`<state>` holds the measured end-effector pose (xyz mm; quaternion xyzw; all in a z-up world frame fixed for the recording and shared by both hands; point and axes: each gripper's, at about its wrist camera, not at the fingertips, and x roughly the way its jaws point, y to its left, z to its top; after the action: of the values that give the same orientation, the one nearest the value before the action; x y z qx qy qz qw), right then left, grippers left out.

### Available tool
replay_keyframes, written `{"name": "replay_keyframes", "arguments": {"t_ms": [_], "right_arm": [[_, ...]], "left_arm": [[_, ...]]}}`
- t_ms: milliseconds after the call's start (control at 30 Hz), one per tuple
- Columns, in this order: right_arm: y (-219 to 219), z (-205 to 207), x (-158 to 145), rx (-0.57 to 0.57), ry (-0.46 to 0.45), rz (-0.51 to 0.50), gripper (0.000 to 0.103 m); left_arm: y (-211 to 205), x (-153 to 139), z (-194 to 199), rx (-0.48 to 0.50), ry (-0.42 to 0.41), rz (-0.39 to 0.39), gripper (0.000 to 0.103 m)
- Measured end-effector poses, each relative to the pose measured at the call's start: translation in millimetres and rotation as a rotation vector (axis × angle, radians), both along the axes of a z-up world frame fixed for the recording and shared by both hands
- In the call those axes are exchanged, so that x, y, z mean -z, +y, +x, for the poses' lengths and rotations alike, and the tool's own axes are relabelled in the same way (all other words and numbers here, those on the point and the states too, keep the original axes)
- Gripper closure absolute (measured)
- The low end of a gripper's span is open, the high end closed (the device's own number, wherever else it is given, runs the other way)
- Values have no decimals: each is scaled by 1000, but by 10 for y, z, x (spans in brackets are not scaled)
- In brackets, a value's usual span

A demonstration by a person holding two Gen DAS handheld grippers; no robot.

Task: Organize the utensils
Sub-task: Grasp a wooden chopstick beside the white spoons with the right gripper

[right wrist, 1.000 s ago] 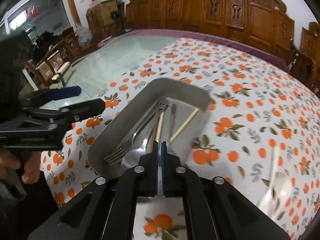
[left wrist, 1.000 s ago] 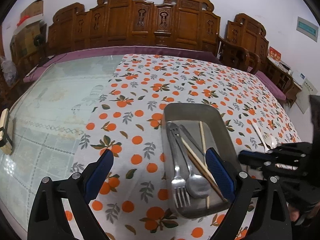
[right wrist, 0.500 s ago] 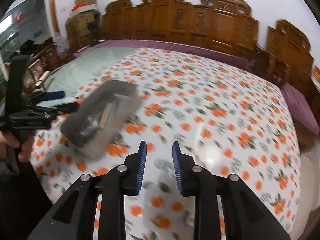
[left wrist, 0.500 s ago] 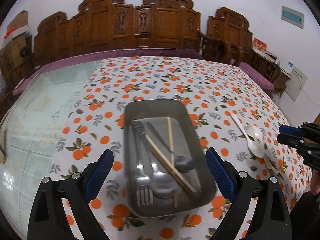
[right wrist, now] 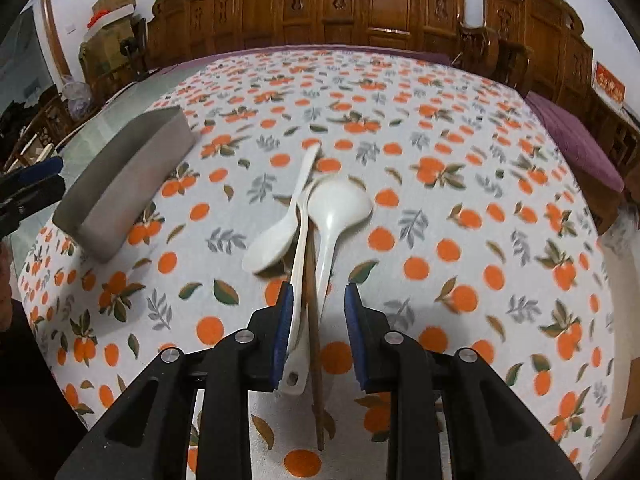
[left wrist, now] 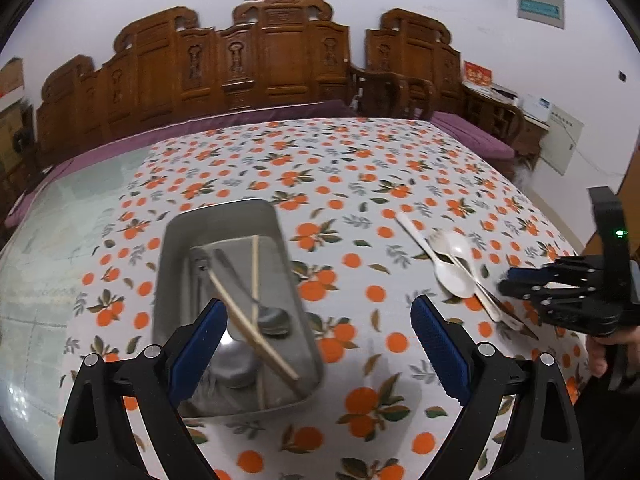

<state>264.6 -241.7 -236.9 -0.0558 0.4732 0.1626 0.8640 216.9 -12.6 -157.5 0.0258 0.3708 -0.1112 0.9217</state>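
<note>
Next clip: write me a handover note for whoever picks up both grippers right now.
Left gripper: open, empty, over the near end of the metal tray.
Right gripper: jaws open, having just widened; they straddle the white plastic utensils and a brown stick, pressing on nothing.
Done: metal spoons and chopsticks lie in the tray.
Left: grasp the white utensils and stick on the tablecloth and move them to the tray.

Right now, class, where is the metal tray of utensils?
The metal tray sits on the orange-print tablecloth, left of the loose white spoons; in the right wrist view it lies far left.
</note>
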Motion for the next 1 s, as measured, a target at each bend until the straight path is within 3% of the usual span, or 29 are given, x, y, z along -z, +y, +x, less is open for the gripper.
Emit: {"name": "replay_keyframes", "arguments": {"t_ms": [67,167,367,433,500,767,1000], "right_arm": [[4,-2,31,-2,8,0,75],[-27,-5,63,7,19,2,84],[-40,-5,140,9,42,-1,86],[-21,-7,143,-2,45,5,95],[-14,-14,129,-9,37,8,96],[-202,-23,-172,32,-49,102,97],[-393,46,-250,73,-107,77,97]], "left_arm": [[-64,22,-21,13,2,5,13],[-148,63,-39,35,16,11,13],[-241,114,-64,51,29,14,14],[-258,119,-76,55,29,10,13],[-273,131,-82,58,32,9,13],[-406,202,-86,68,51,25,14],[-618,263,15,73,85,26,14]]}}
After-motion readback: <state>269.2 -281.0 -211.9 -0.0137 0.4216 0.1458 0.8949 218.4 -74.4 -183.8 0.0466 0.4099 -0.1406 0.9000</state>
